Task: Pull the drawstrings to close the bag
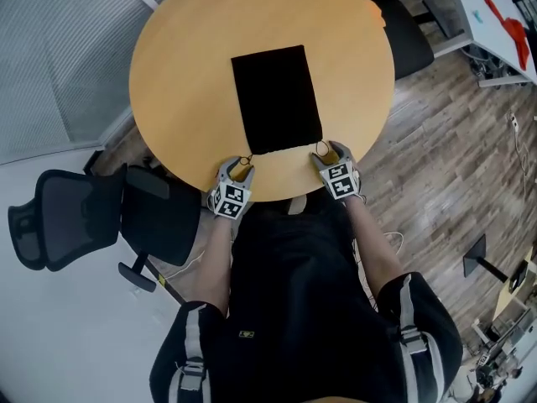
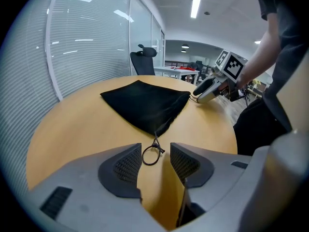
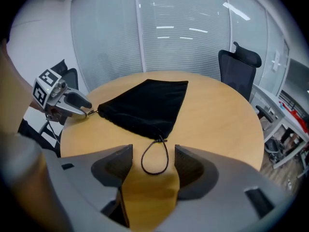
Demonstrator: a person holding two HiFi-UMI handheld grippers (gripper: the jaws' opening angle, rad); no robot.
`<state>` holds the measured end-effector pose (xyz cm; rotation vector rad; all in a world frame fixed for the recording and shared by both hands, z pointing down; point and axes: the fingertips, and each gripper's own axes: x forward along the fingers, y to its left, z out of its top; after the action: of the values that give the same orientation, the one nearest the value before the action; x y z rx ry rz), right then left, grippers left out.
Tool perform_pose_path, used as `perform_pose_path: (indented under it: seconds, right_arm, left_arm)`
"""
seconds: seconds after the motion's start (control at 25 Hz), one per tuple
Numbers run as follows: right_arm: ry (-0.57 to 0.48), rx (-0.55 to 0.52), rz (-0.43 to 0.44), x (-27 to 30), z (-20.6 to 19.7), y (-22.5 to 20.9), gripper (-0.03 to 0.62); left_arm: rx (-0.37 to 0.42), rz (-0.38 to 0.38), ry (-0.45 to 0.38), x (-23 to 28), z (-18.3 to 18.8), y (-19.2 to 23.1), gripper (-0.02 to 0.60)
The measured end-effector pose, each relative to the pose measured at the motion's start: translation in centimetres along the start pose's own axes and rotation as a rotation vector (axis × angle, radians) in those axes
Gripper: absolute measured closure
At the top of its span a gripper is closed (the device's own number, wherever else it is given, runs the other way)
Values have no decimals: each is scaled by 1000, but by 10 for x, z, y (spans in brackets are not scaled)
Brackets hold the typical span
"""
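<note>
A flat black drawstring bag (image 1: 276,99) lies on the round wooden table (image 1: 185,74), its mouth toward the near edge. My left gripper (image 1: 243,164) stands open at the bag's near left corner; a small cord loop (image 2: 151,154) lies on the table between its jaws, untouched. At the near right corner my right gripper (image 1: 323,151) is open too, with a longer cord loop (image 3: 155,159) lying loose between its fingers. Each gripper shows in the other's view: the right gripper (image 2: 197,94), the left gripper (image 3: 87,109).
A black office chair (image 1: 92,217) stands left of the person by the table's near edge. Another chair (image 1: 403,32) sits at the far right. Glass walls with blinds (image 3: 183,28) lie beyond the table, and a white desk (image 1: 495,15) stands at the upper right.
</note>
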<state>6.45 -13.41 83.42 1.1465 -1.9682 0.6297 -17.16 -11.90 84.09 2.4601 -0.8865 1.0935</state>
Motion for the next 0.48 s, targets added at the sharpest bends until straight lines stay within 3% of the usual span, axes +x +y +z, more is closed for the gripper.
perform_pose_path:
  seconds: [0.24,0.48]
  right_arm:
    - [0,18,-18,10,0,-1,274]
    - [-1,-22,0,9,-2,10,367]
  left_arm:
    - [50,20,18,12,2,7,414]
    - [43,-2,-1,13,-1,4,437]
